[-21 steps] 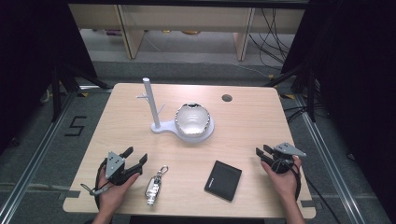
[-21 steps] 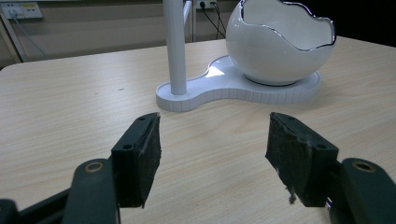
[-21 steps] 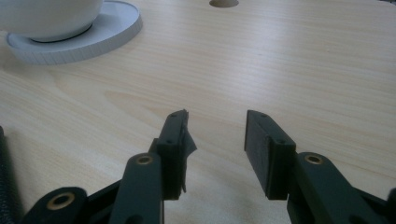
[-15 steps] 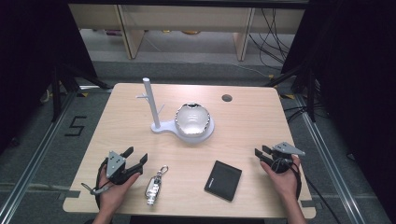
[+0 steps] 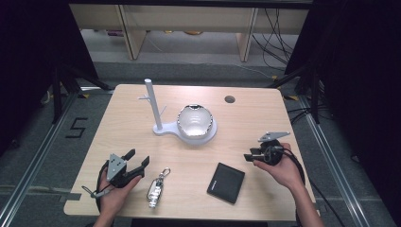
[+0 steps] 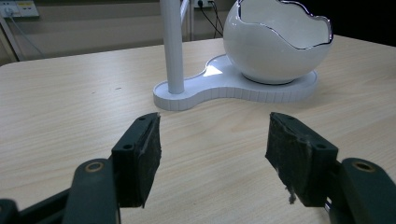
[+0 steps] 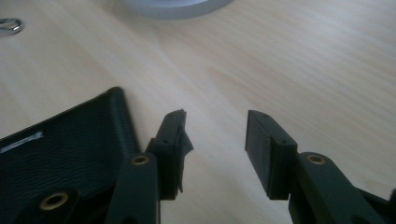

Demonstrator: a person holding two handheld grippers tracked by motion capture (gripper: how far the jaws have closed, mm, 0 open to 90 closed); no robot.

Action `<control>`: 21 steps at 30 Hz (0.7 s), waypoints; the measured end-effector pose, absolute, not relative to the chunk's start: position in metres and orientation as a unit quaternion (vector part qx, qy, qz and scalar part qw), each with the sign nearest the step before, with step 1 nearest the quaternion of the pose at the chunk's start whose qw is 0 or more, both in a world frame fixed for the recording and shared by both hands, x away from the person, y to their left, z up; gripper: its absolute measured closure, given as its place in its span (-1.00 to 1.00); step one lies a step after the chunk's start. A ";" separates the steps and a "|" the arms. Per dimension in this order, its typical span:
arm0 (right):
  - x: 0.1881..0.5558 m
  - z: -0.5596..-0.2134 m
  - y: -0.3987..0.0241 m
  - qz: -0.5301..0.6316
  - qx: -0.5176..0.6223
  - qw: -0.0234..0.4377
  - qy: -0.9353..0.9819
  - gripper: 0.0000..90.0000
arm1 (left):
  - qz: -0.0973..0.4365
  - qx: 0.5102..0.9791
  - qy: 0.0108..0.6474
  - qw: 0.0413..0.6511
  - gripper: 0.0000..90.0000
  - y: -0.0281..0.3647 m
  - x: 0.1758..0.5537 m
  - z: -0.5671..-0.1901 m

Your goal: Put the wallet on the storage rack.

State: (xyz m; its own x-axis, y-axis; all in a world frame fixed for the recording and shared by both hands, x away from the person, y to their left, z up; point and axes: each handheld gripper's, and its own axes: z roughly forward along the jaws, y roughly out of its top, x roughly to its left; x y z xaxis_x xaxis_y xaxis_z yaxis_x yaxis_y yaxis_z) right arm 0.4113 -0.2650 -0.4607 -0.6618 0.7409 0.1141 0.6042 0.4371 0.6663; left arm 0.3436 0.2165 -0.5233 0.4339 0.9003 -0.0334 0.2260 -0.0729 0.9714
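Observation:
A white stand with an upright post [image 5: 153, 106] and an egg-shaped white bowl [image 5: 194, 122] sits mid-table. In the left gripper view the post [image 6: 172, 46] and bowl [image 6: 275, 44] lie ahead. A metal key fob [image 5: 156, 188] and a black wallet [image 5: 226, 182] lie near the front edge. My left gripper [image 5: 137, 158] rests left of the fob, open, with bare table between its jaws [image 6: 215, 126]. My right gripper [image 5: 248, 155] is held just right of and beyond the wallet, open and empty [image 7: 215, 119], and the wallet [image 7: 60, 154] lies beside its left jaw.
The light wooden table [image 5: 255, 123] has a round cable hole [image 5: 230, 99] at the back right. Shelving and cables stand behind it on the floor. The stand's base [image 7: 173, 7] and a key ring [image 7: 9, 25] edge the right gripper view.
My right gripper has shifted a little to the left, closer to the wallet. The left gripper and the objects have stayed where they were.

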 end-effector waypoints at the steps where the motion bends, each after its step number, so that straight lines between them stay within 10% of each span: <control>1: 0.414 -0.460 -0.261 0.338 0.380 0.093 0.856 0.27 | 0.318 0.660 0.426 0.531 -0.23 0.216 0.344 -0.524; 9: 0.428 -0.462 -0.225 0.235 0.312 -0.027 0.920 0.25 | 0.316 0.662 0.426 0.530 -0.23 0.215 0.345 -0.524; 21: 0.436 -0.469 -0.203 0.184 0.278 -0.062 0.941 0.25 | 0.316 0.659 0.425 0.533 -0.23 0.215 0.344 -0.524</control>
State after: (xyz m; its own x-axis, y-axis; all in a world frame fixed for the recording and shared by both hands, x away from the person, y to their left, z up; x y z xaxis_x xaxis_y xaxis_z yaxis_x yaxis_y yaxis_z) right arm 0.4358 -0.2029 -0.4694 -0.8380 0.4999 0.2187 0.5454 0.7780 0.3117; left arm 0.3438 0.2150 -0.5238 0.4385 0.8980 -0.0359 0.2231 -0.0701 0.9723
